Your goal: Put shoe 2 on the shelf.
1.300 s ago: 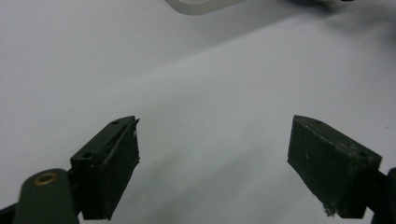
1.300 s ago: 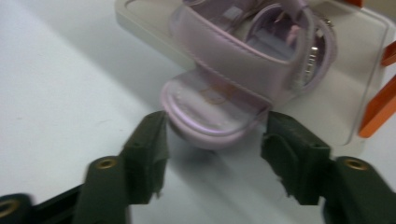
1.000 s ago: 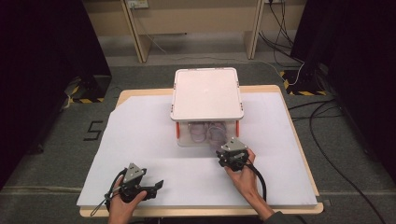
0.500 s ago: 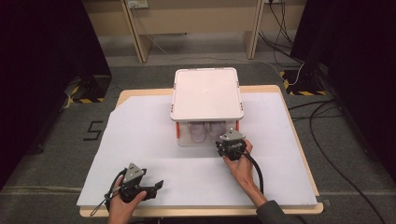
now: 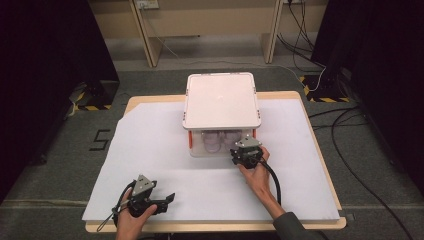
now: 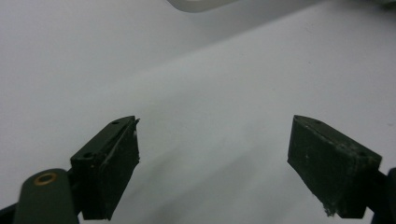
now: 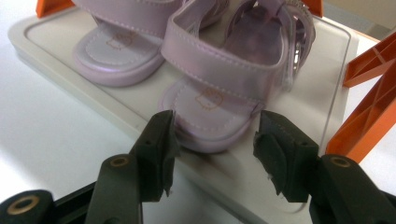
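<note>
The high view looks forward and down from above the person's side onto the whole table [image 5: 320, 150], with the floor and dark curtains around it. The left gripper view sits low over the white sheet [image 6: 196, 93], looking along its own two wide-apart jaws across bare paper; a pale edge of the lidded clear box [image 5: 220, 107] crosses its top. The right gripper view is very near that box's front, facing the pair of lilac sandals [image 7: 210, 84] behind the clear wall. All three views share the white sheet and the box.
</note>
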`<state>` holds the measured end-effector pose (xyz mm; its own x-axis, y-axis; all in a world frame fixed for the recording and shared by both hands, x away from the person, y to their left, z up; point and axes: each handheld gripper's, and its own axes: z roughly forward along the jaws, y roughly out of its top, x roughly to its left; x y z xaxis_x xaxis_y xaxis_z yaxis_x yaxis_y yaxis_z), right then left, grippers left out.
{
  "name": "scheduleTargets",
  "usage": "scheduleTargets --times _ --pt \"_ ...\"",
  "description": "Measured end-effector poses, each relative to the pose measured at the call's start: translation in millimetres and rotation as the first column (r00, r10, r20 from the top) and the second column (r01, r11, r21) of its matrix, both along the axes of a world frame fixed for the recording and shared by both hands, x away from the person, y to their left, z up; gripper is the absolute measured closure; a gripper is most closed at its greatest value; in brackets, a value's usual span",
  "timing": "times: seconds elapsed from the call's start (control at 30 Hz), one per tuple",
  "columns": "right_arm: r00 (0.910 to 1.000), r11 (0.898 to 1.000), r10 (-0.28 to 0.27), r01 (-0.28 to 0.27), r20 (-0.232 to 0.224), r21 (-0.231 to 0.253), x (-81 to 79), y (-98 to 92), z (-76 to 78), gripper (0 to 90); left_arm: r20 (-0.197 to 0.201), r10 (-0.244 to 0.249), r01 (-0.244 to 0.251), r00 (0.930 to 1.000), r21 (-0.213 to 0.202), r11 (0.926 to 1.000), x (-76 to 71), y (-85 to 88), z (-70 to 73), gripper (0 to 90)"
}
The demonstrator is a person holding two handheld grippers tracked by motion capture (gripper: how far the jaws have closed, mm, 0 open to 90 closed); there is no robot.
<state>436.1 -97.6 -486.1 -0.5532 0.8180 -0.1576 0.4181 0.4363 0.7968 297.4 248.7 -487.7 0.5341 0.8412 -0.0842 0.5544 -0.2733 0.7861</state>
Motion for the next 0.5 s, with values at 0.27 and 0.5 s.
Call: scheduleTargets --times 0.27,0.5 --pt "0.9989 0.994 0.031 -0.027 -0.036 0.105 -11.8 -5.7 16.4 36.9 -0.003 -0.013 0.013 0.9999 0.0 0.9999 0.0 -1.8 -0.5 16.1" --pt "0.9954 0.989 0.085 -0.079 -0.046 0.126 -32.3 -15.7 28.1 34.4 -0.004 -0.012 0.012 0.9999 -0.002 0.9999 0.5 -1.7 -1.0 16.1"
